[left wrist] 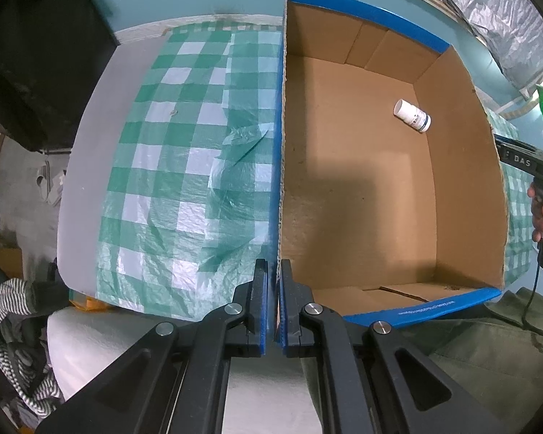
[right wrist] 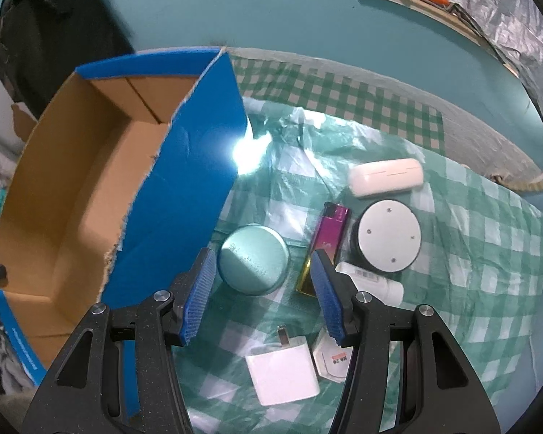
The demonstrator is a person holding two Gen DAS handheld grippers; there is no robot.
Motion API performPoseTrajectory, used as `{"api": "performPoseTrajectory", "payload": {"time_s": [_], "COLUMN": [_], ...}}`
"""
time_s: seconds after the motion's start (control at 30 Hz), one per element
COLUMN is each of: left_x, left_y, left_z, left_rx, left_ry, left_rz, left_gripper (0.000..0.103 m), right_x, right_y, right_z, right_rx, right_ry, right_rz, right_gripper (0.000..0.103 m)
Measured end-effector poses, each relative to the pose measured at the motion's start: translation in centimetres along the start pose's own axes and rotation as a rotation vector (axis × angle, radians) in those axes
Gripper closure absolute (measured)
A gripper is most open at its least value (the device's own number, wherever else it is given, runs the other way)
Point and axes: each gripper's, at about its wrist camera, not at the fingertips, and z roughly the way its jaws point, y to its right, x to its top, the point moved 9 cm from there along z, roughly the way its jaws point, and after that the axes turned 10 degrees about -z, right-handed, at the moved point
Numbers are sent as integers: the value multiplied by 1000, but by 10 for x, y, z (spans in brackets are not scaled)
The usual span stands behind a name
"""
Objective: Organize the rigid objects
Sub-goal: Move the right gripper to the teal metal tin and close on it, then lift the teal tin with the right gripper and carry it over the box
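- Right wrist view: my right gripper (right wrist: pixel 259 291) is wide open and empty, just above the teal tin (right wrist: pixel 253 258), its pads either side.
- I'd lower it straight, close across the tin's width, and keep clear of the lighter (right wrist: pixel 325 244) beside it.
- My left gripper (left wrist: pixel 274 302) is pinched on the box (left wrist: pixel 463 166) wall, steadying it.
- Farther in, one bottle (left wrist: pixel 412 115) lies on the box floor.

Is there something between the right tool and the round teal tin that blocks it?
Nothing visible does. The right tool is open, and the teal tin lies on the cloth just ahead between its fingers. The lighter lies close to the tin's right, near the right finger.
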Motion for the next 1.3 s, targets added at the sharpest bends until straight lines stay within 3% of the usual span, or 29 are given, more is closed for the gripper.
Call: {"api": "performPoseTrajectory", "payload": {"time_s": [0.43, 0.53, 1.3], "left_x": [0, 1, 0], "left_y": [1, 1, 3], "left_z": [-1, -1, 0], "left_rx": [-1, 0, -7], "left_ry": [5, 9, 19], "left_rz": [10, 16, 35], "left_gripper": [98, 98, 98], "right_x": [1, 1, 16], "right_y": [-3, -4, -2], "right_z": [22, 25, -13], "right_rx": [-19, -19, -17], "right_ry": [-6, -12, 35], "right_rz": [-19, -27, -23], "right_gripper": [48, 57, 59]}}
